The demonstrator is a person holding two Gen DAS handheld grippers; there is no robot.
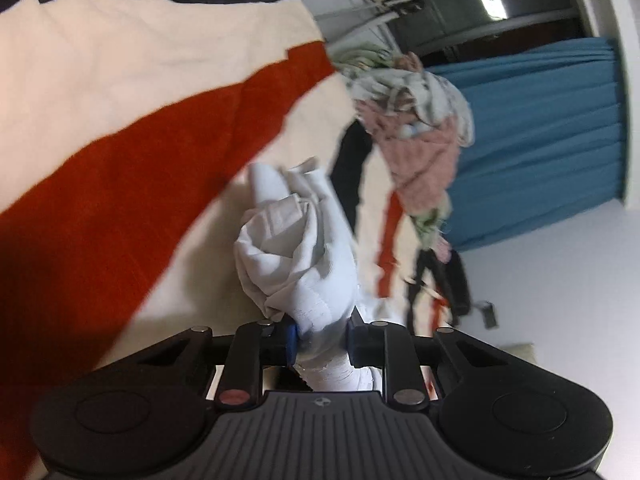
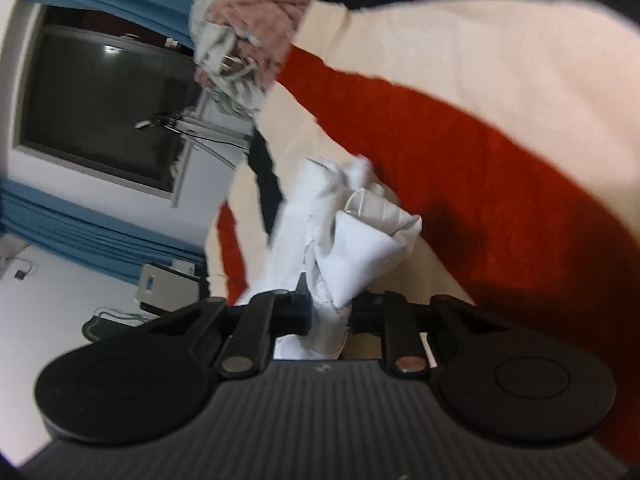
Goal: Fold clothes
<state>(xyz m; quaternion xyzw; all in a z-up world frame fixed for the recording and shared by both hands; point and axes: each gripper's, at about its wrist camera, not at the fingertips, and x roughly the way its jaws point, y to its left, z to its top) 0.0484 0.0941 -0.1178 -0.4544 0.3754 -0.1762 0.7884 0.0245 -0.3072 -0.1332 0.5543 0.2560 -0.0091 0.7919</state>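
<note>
Left gripper (image 1: 322,340): blue pads clamped on a bunched white garment (image 1: 296,248), cloth pinched between both jaws. Right gripper (image 2: 328,312): clenched on the same white garment (image 2: 352,240), a folded corner wedged between its jaws. Landmark is the striped blanket (image 1: 140,168), cream, red and black. The garment hangs crumpled just above the blanket, straight ahead of both tools, running forward along each gripper's fingers, so neither hand is clearly nearer; both already hold it. Beyond the garment, at the blanket's far edge, sits a pile of mixed clothes (image 1: 416,128), pinkish and grey, with a blue curtain (image 1: 540,140) behind it. Judgement: the 2 grips look bunched close together, so next move likely needs the hands drawn apart to spread the cloth flat on the blanket before any fold.
</note>
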